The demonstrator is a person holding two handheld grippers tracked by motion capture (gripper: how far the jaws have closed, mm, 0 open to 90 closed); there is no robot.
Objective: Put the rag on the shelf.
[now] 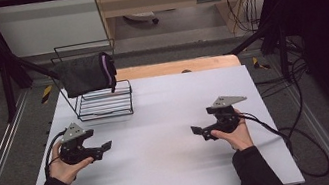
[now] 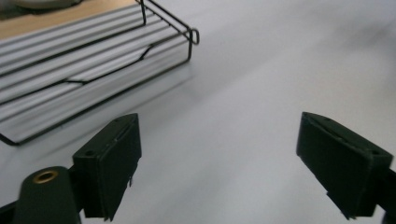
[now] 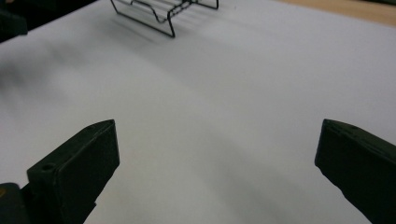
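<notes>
On the white table (image 1: 174, 162), a wire rack (image 1: 103, 102) holds a dark cloth (image 1: 86, 74).

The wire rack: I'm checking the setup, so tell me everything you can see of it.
The wire rack is thin black metal, with a flat base of parallel rods and an upright back frame. It stands at the far left of the white table. A dark folded cloth with a purple edge hangs over its top bar.

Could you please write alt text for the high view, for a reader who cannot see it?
A person holds the left claw and the right claw, both open and empty, low over a white table. Behind the left one, a dark cloth hangs over a black wire rack.
</notes>
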